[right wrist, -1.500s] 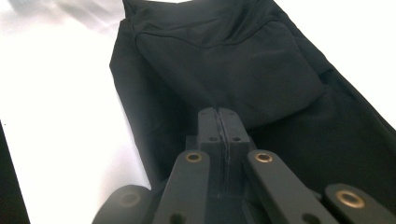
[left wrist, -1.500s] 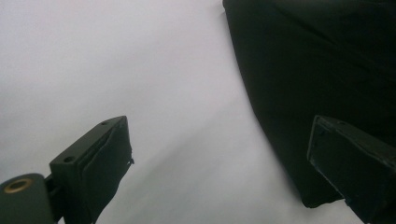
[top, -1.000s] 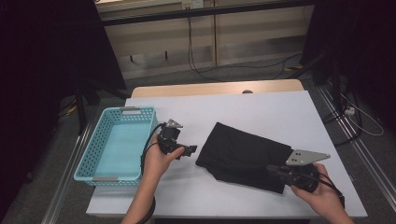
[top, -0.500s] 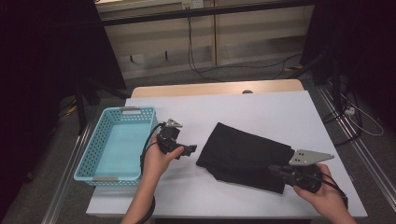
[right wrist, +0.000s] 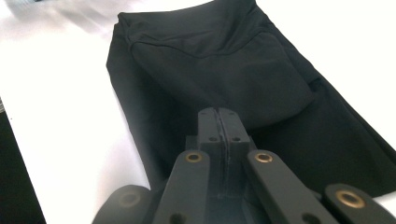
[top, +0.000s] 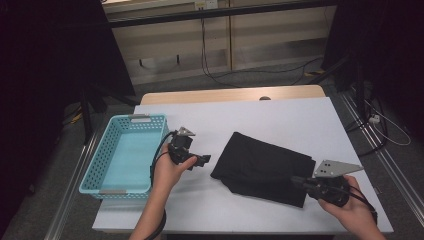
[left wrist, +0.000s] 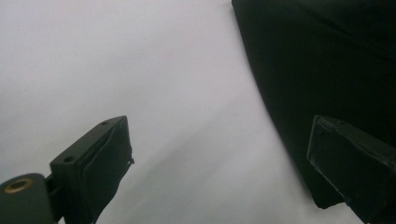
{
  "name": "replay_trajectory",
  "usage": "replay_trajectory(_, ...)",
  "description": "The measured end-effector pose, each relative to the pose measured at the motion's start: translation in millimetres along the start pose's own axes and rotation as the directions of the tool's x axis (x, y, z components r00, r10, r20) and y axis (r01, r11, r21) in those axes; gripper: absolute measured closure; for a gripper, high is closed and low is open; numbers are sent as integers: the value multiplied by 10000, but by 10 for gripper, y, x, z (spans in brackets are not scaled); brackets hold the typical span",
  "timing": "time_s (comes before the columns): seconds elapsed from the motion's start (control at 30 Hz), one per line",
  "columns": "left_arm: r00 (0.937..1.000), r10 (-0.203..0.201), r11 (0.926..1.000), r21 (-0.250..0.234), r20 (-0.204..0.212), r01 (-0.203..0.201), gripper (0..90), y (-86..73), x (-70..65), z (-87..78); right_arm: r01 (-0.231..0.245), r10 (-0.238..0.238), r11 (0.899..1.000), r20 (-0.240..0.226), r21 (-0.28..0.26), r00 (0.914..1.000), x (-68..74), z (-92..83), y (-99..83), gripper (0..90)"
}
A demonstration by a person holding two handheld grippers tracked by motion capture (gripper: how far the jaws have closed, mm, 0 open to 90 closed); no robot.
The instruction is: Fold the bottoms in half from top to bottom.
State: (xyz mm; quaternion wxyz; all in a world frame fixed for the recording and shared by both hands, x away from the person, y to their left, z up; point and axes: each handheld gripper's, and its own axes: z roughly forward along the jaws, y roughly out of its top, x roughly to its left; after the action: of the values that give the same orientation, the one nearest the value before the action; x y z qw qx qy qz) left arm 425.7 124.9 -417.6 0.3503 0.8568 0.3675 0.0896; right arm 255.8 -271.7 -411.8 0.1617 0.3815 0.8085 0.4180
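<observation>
Black jaws of the right gripper (right wrist: 219, 116) are pressed flat together, pad against pad, and nothing shows between them. They point over the near end of the cloth (right wrist: 224, 70), a dark folded piece lying flat on the table (right wrist: 60, 116); whether the tips touch the fabric cannot be told. In the high view the right gripper (top: 300, 181) sits at the cloth's (top: 265, 167) near right corner, held in the right hand (top: 350, 207), with its grey plate on top.

The left gripper (left wrist: 219, 163) has its jaws spread wide apart and bare, with white table (left wrist: 140, 70) between them. The cloth's (left wrist: 327, 70) edge runs past the far jaw in the left gripper view, just beside it. From above, the left gripper (top: 202, 161) is held in the left hand (top: 170, 172) over bare table, pointing toward the cloth's left end and a little short of it.

The cloth lies slantwise on the right half of the table (top: 280, 120). A blue basket (top: 95, 167) stands at the table's left edge, just beside the left hand.
</observation>
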Motion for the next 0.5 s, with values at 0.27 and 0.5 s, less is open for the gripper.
replay_trajectory(0.27, 10000, 20, 10000, 26, 62, -20, 64, 11, -12, 7, -63, 64, 10000, 66, -36, 10000, -23, -37, -11, 899)
replay_trajectory(0.5, 10000, 73, 10000, 15, 36, -73, 64, 21, -16, 13, -56, 57, 10000, 77, -17, 10000, -24, -52, -21, 899)
